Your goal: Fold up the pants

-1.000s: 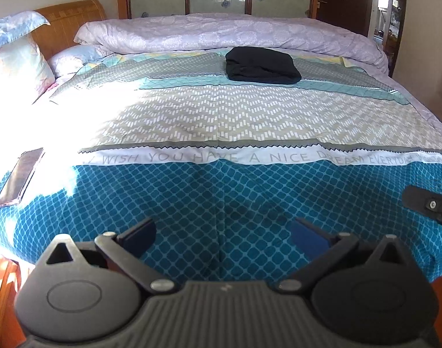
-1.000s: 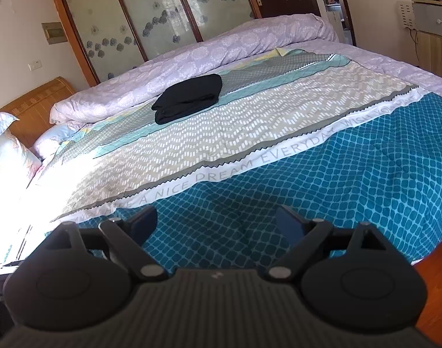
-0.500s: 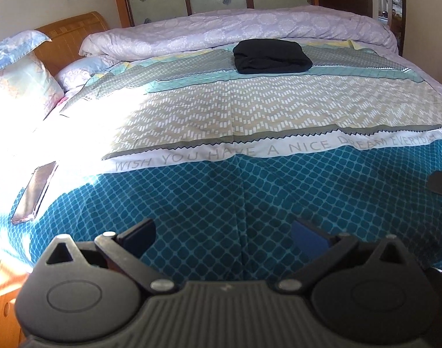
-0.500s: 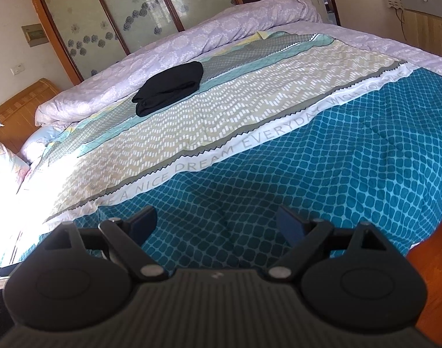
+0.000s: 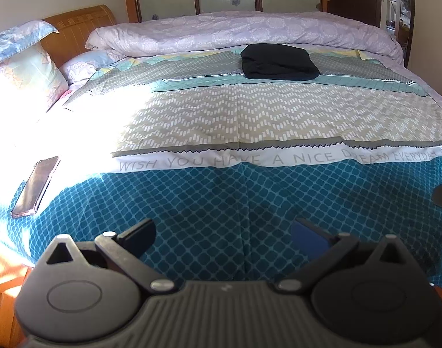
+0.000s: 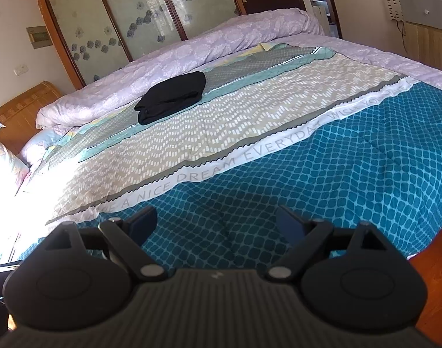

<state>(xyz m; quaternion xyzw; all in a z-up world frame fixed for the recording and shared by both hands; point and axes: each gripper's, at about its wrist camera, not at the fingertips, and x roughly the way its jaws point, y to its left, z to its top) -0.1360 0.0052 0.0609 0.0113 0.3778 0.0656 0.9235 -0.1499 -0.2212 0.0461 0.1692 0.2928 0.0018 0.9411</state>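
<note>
My left gripper (image 5: 222, 233) and right gripper (image 6: 216, 221) hang over the bedspread (image 5: 209, 203) with jaws spread wide, nothing between them, as before. The folded black pants (image 5: 278, 62) (now lower in both views) lie far across, beside the lilac duvet (image 5: 235, 30).

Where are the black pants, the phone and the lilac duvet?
black pants (image 5: 278, 62), left wrist view, middle of the folded bundle.
phone (image 5: 35, 187), left wrist view, middle of its screen.
lilac duvet (image 6: 168, 63), right wrist view, top of the roll.
</note>
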